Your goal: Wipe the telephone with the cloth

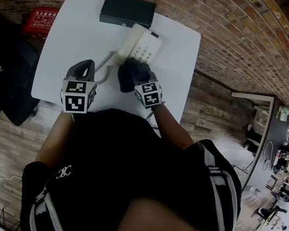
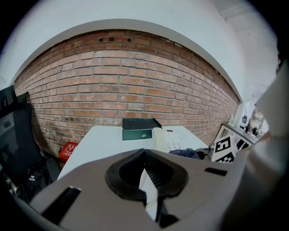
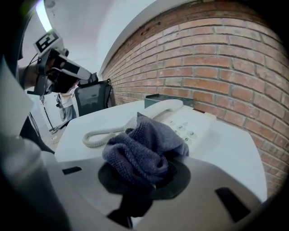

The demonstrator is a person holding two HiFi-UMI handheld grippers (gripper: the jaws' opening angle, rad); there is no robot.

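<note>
A white telephone [image 1: 141,46] [image 2: 171,140] [image 3: 189,119] lies on the white table [image 1: 65,37], its handset on the cradle and its coiled cord [image 3: 97,135] trailing to the left. A dark blue-grey cloth [image 1: 130,71] [image 3: 144,151] is bunched in my right gripper [image 1: 137,80] [image 3: 144,180], which is shut on it just at the phone's near end. My left gripper [image 1: 86,66] [image 2: 151,189] hangs above the table left of the phone. Its jaws stand shut with nothing between them, and it touches neither phone nor cloth.
A dark green box [image 1: 127,10] [image 2: 137,128] stands at the table's far edge behind the phone, against a brick wall [image 2: 135,90]. A red case [image 1: 40,19] lies on the floor at far left. A black office chair [image 1: 1,81] stands left of the table.
</note>
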